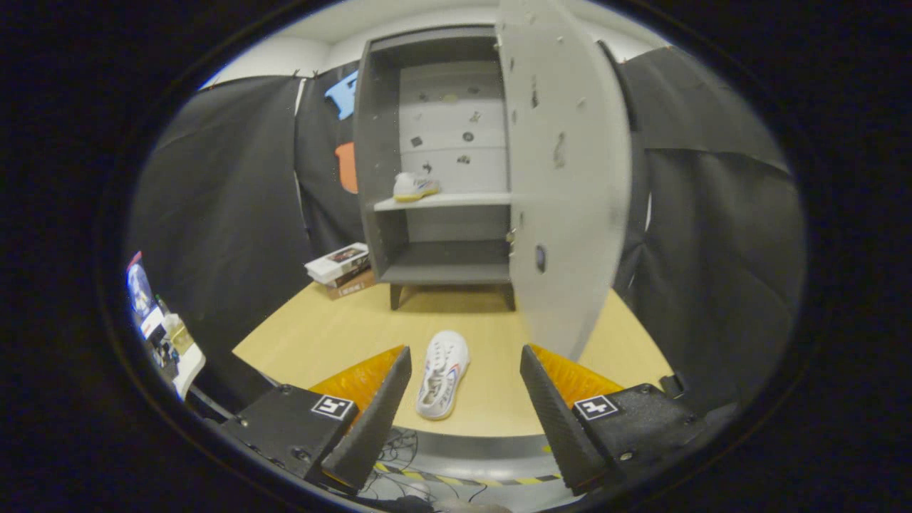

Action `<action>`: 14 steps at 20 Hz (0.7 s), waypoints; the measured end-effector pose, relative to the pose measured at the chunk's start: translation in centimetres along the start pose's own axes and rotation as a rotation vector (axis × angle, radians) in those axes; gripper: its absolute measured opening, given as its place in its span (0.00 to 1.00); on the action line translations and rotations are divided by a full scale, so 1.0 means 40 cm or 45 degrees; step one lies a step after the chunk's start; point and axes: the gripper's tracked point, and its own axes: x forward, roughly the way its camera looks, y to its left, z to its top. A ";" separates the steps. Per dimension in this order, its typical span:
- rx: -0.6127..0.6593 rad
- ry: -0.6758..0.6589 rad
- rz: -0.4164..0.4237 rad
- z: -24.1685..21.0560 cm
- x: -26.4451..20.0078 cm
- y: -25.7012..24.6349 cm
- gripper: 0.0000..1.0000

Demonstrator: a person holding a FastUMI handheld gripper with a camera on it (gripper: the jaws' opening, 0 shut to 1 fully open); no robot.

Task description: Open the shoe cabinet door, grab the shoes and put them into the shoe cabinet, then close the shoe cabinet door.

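1. Straight ahead, the tongs (464, 399) stand released, the two dark fingers (377, 413) spread wide and pressing on nothing.
2. Between the fingers, on the wooden counter (320, 335), lies a white shoe (443, 373), lengthwise, untouched by either finger.
3. Farther off, at the far end of the counter, stands the grey shoe cabinet (434, 171) on short legs.
4. Its door (566, 178) is swung open to the right, the pale inner face showing, and its lower edge hangs just beyond the right finger.
5. Inside, a second white shoe with a yellow sole (415, 187) sits on the left of the middle shelf (456, 201); the bottom compartment holds nothing that can be seen.
6. Left of the cabinet, a small stack of books (340, 269) rests on the counter, close beside the cabinet's lower corner.
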 end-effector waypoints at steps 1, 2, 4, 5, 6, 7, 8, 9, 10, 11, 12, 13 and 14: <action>-0.009 0.037 0.013 -0.020 0.017 0.016 0.98; -0.010 0.058 0.026 -0.032 0.036 0.034 0.98; -0.006 0.109 0.053 -0.069 0.092 0.075 0.98; -0.013 0.136 0.056 -0.083 0.114 0.085 0.98; -0.020 0.160 0.057 -0.099 0.132 0.093 0.97; -0.024 0.191 0.049 -0.113 0.150 0.093 0.97; -0.023 0.231 0.026 -0.130 0.165 0.090 0.97; 0.001 0.279 0.028 -0.149 0.176 0.096 0.98; 0.030 0.320 0.006 -0.169 0.191 0.096 0.98; 0.057 0.364 -0.021 -0.182 0.194 0.093 0.98; 0.095 0.397 -0.024 -0.187 0.203 0.102 0.98; 0.145 0.425 -0.008 -0.187 0.207 0.119 0.98; 0.170 0.431 0.000 -0.189 0.221 0.124 0.97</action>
